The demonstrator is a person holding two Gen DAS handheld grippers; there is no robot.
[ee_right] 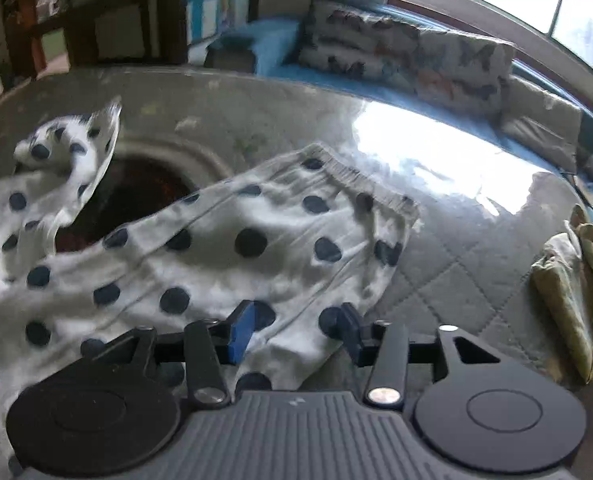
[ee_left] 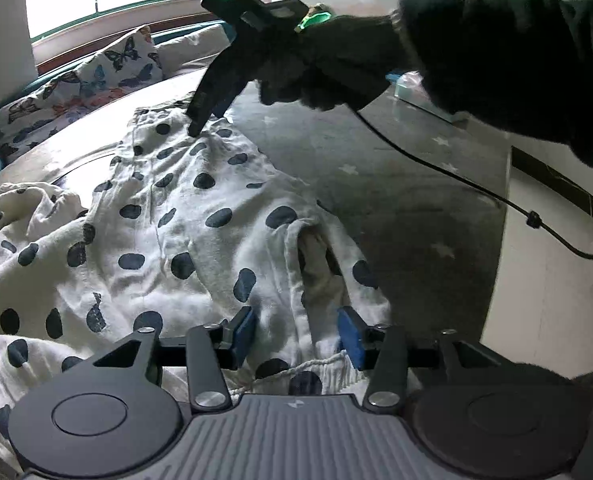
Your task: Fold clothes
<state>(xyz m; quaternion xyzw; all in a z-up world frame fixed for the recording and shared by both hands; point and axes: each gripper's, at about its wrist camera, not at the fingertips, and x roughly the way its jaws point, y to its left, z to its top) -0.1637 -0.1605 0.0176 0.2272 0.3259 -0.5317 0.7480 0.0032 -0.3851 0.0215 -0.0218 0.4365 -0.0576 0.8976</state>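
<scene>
White garment with dark polka dots (ee_left: 184, 216) lies spread and wrinkled on the grey star-patterned desk (ee_left: 396, 184), covering its near-left part; one end is bunched at the far left of the right wrist view (ee_right: 56, 148). The elastic hem (ee_right: 360, 180) lies flat toward the far side in that view.

Left tool (ee_left: 302, 334): blue pads stand apart, jaws open, straddling a raised fold of the garment at its near edge. Cloth sits between the pads; not pinched.

Right tool (ee_right: 296, 330): jaws open, pads apart over the garment's near corner, cloth between them, no grip seen. In the left wrist view the same tool (ee_left: 194, 130) points down, tip touching the garment's far edge; a gloved hand (ee_left: 324, 68) holds it.

Butterfly-print cushion (ee_left: 80, 92) lies beyond the desk under the window. Yellowish folded cloth (ee_right: 576, 292) sits at the desk's right edge, well apart from the garment.
</scene>
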